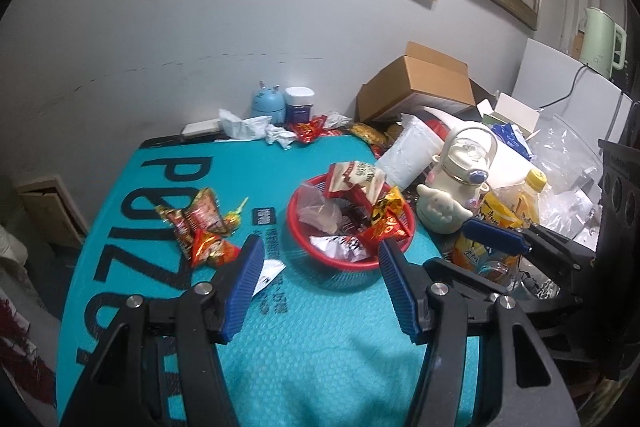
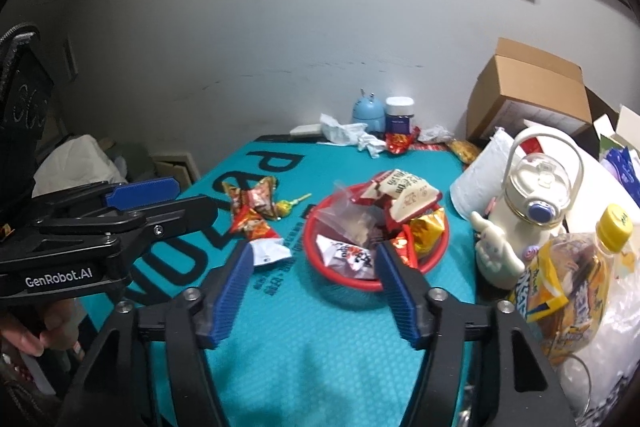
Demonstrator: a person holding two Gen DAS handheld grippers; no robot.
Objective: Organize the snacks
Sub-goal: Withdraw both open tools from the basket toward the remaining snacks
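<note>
A: What lies ahead of the right gripper (image 2: 316,263)?

B: Its blue jaws stand apart with nothing between them, and the red basket (image 2: 436,259) sits just beyond the right-hand jaw, piled with snack packets (image 2: 400,193).

A: And off to the left of it?

B: A loose heap of red wrappers (image 2: 252,211) on the teal mat (image 2: 312,339), with a lollipop (image 2: 286,207) beside them. The left gripper (image 2: 140,195) reaches in from that side, held by a hand (image 2: 36,323).

A: To the right?

B: A cream kettle-shaped bottle (image 2: 532,215) and a yellow-capped drink bottle (image 2: 592,267).
</note>
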